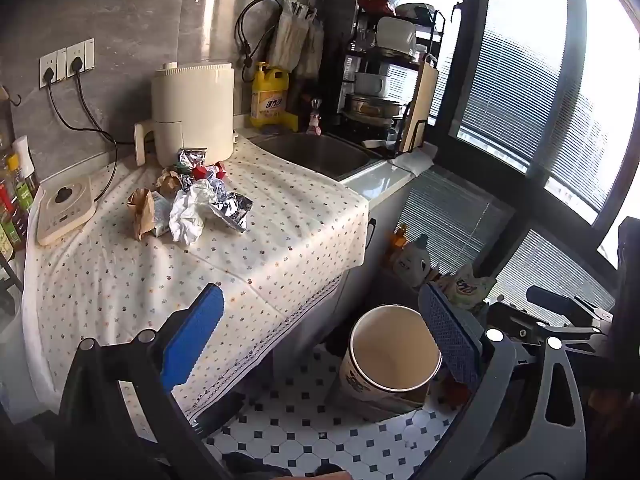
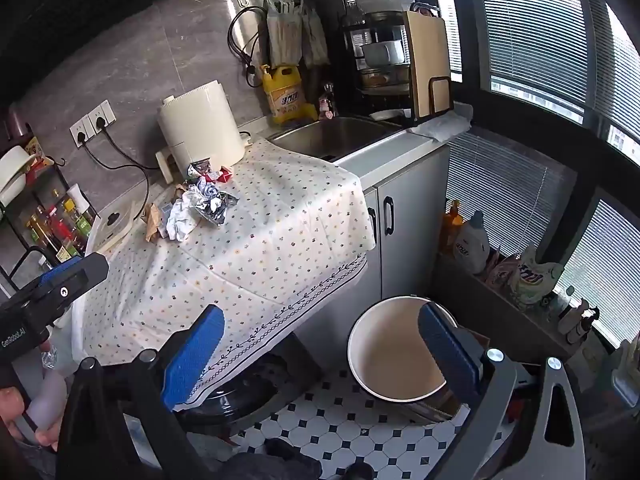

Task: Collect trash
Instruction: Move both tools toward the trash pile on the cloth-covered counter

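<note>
We hold both grippers above the near edge of the counter, tilted downward. The left gripper (image 1: 320,340) has its blue pads spread wide with nothing between them; the right gripper (image 2: 320,344) is the same, jaws fully apart and empty. Ahead of both tools and up to the left, well apart from the fingertips, the trash pile (image 1: 192,196) lies on the flowered cloth (image 1: 248,240): crumpled white paper, foil wrappers, brown paper scraps, a few red bits. From the right wrist view the pile (image 2: 196,204) sits the same way, ahead and left, just in front of the cream appliance (image 2: 200,128). Below us on the tiled floor (image 2: 340,432) stands the open bin (image 2: 396,360), pale inside, partly behind the right-hand finger of each gripper. Beyond the cloth, farther ahead, is the sink (image 1: 320,152), with a yellow detergent jug (image 1: 270,96) behind it.
</note>
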The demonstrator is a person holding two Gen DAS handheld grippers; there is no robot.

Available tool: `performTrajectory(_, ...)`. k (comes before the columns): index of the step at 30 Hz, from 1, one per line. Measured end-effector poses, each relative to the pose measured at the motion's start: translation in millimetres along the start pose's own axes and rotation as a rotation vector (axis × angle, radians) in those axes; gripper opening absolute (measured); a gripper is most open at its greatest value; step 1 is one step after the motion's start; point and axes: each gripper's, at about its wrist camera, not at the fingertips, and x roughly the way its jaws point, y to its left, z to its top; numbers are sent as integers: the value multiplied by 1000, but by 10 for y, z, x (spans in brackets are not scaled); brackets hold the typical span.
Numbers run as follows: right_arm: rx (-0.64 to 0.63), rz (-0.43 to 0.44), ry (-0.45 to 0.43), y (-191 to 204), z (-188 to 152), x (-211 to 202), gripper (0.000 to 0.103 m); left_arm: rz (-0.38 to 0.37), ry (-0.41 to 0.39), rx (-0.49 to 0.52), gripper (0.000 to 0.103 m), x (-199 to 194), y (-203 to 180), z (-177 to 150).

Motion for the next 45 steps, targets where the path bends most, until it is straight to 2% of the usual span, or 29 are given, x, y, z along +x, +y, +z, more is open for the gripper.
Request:
performTrajectory(6,-6,3,10,18,91,-43,95,-6,5,-8,97,37,45,10)
performTrajectory(9,-32,13,-9,35,24,-84,95,5,-21,-13,97,-127,58,-34)
performTrajectory(20,-61,38,-4,72,-37,-110,95,41,-36,-31,97,-286,65,-138)
performTrajectory(32,-68,49,5,99,-50,-124,95,67,-34,-52,97,-344,135,-202)
performTrajectory(45,-77,50,8,124,-45,-98,95,58,-26,-53,97,-325,102,-221)
